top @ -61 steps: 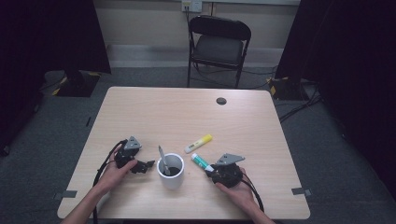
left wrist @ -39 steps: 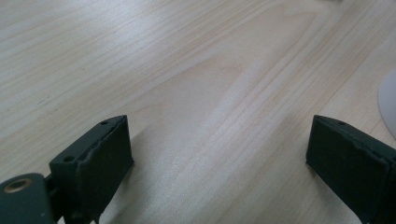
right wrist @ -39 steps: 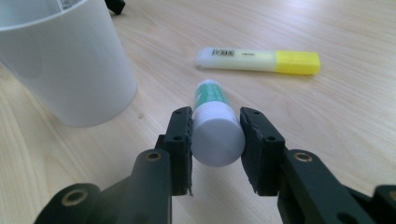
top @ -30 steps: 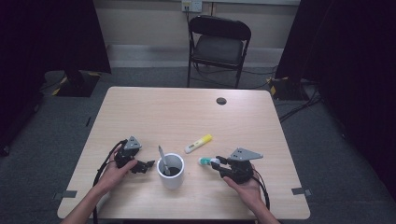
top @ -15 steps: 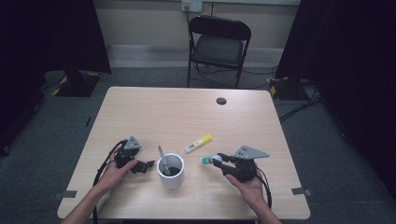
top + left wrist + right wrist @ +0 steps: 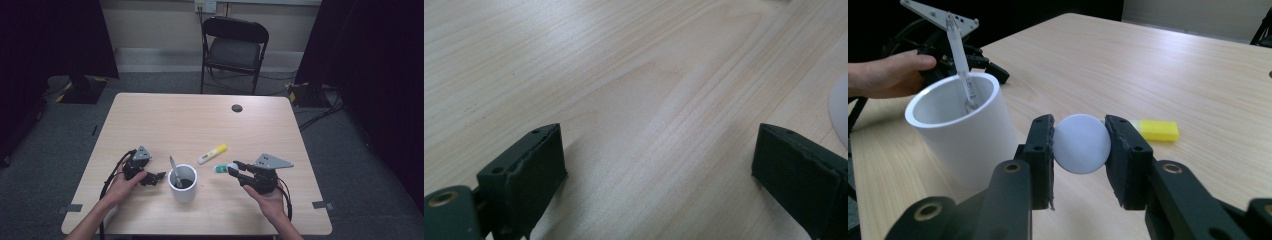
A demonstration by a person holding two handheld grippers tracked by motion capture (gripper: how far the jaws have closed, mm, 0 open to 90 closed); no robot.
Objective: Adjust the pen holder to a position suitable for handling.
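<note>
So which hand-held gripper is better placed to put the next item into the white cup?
Right hand-held gripper: it already clamps the green-and-white marker beside the white cup. Left hand-held gripper is open, holding nothing.

White marker with teal end (image 6: pixel 224 168), held level above the table, its round end (image 6: pixel 1081 144) facing back, right of the white cup (image 6: pixel 183 184)
</note>
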